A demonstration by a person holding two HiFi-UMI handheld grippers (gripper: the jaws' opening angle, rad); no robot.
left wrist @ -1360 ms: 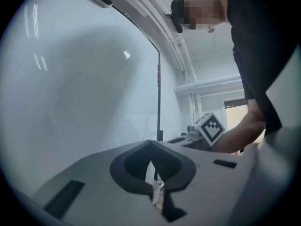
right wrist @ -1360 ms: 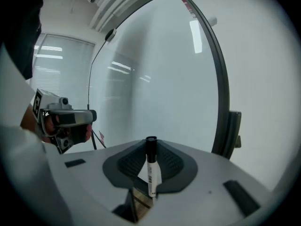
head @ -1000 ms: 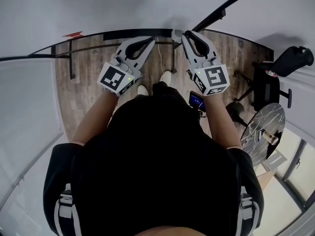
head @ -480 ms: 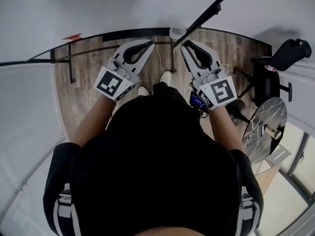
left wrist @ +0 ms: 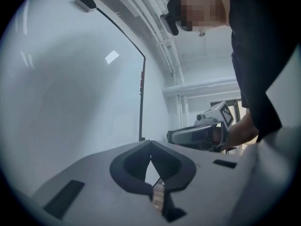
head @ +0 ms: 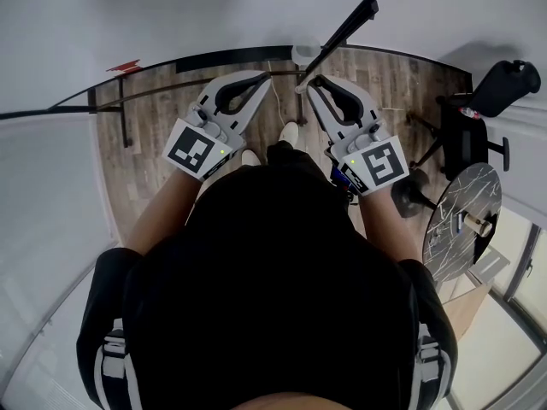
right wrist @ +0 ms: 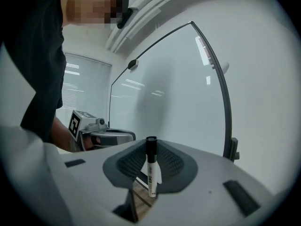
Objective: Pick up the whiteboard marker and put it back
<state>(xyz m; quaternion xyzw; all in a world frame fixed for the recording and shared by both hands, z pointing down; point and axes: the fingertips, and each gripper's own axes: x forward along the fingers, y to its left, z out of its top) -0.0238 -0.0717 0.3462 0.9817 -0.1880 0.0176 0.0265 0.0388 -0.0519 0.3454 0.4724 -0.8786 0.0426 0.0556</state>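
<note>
The right claw (right wrist: 151,144) is clamped on the marker (right wrist: 151,171), which stands upright between its jaws, black cap on top, in front of the whiteboard (right wrist: 174,93). The left claw (left wrist: 150,144) is closed on nothing, just beside it.

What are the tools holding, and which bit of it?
The right tool pinches the whiteboard marker near its black cap end; the left tool holds nothing.
</note>
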